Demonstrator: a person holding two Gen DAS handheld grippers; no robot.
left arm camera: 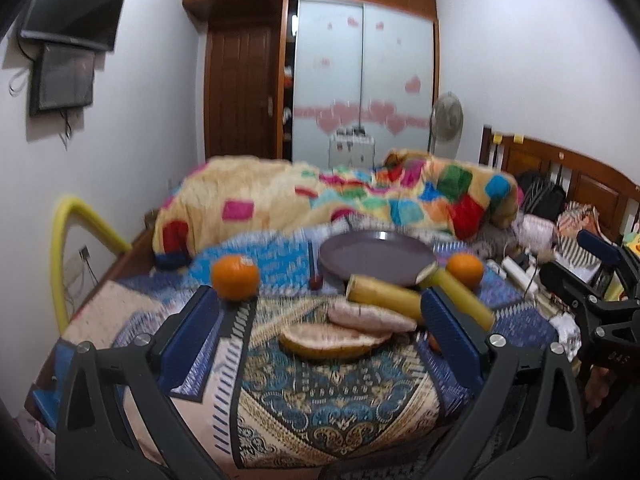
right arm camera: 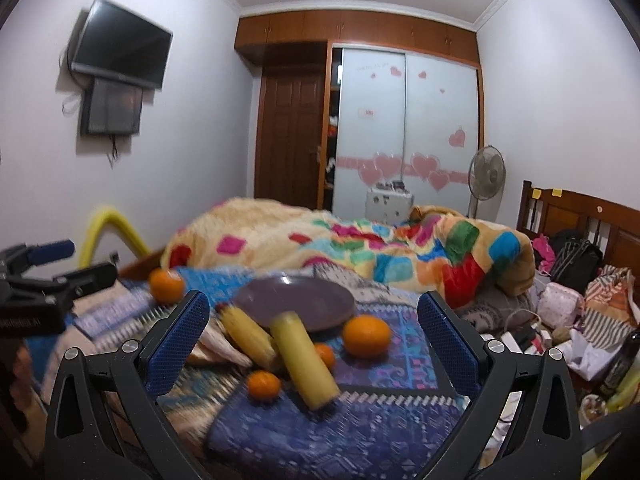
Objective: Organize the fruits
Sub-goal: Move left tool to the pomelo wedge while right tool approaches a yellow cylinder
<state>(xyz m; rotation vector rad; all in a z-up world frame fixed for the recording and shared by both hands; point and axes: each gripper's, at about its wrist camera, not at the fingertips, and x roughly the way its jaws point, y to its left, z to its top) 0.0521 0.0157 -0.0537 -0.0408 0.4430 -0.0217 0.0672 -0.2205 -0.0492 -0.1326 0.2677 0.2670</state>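
Two stiff yellow cut cane-like sticks (right arm camera: 304, 360) lie crossed on the patterned bedspread (right arm camera: 280, 440), just at 6 o'clock of the round purple plate (right arm camera: 296, 300), which holds nothing. They look light and firm; grip mid-length. Round oranges (right arm camera: 366, 336) could roll. Left hand-held gripper (left arm camera: 320, 312) and right hand-held gripper (right arm camera: 312, 320) gape wide, empty.

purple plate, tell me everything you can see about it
The purple plate is round and shallow with a low raised rim, a dull purple with a small glint of light on it; it looks like plastic or glazed ware, though blur hides which. It holds nothing. It lies tilted on the patterned blue bedspread, in front of the colourful blanket. The ends of two yellow stalk pieces overlap its near edge. Neither tool touches it.
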